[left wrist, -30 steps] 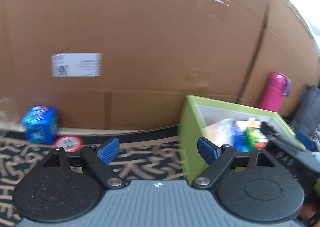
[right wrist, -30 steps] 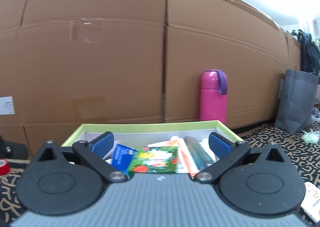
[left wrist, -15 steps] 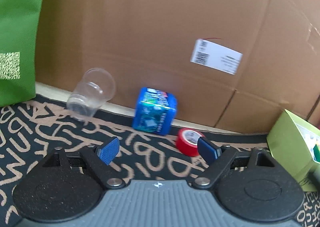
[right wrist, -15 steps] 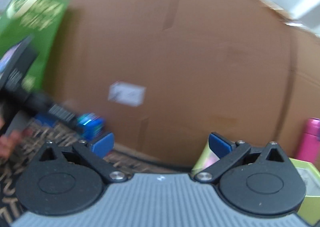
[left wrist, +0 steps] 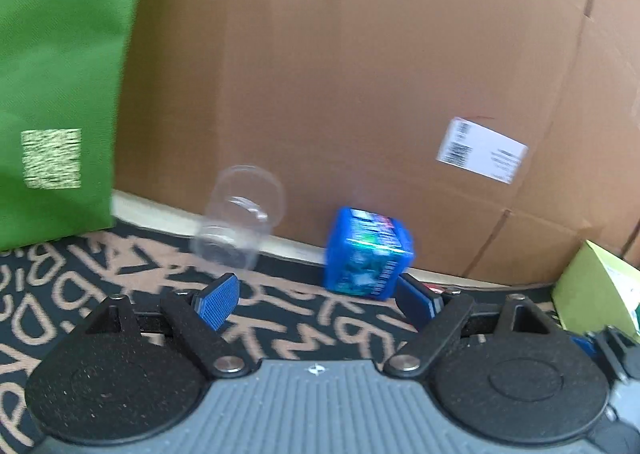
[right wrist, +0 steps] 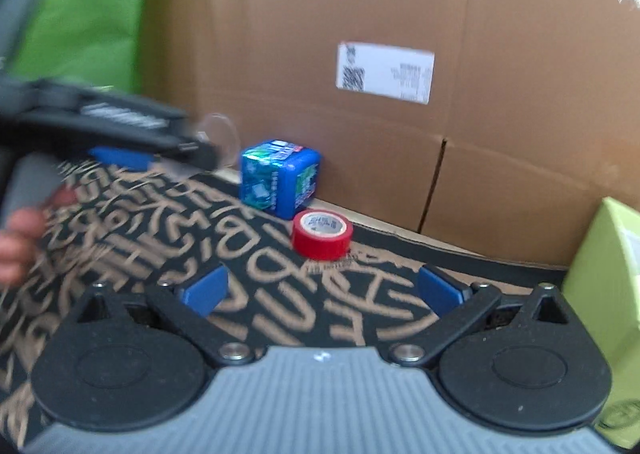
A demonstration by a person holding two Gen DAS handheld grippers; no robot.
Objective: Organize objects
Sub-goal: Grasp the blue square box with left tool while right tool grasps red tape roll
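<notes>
Both grippers, left (left wrist: 316,300) and right (right wrist: 320,290), had fingers spread and empty; blue box (left wrist: 366,252) just beyond left fingers, red tape roll (right wrist: 322,234) ahead of right.

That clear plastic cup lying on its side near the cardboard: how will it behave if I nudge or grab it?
The clear cup looks thin-walled and empty, so probably very light; a nudge would likely send it skidding. On its side, it may roll in an arc across the patterned mat. A firm squeeze could buckle it. The left gripper is open, holding nothing.

One blue box (right wrist: 279,178), one red tape roll (right wrist: 322,235), one clear plastic cup (left wrist: 240,216), apparently one green bag (left wrist: 56,86), one lime-green bin (right wrist: 608,274), one white label (right wrist: 386,72).
</notes>
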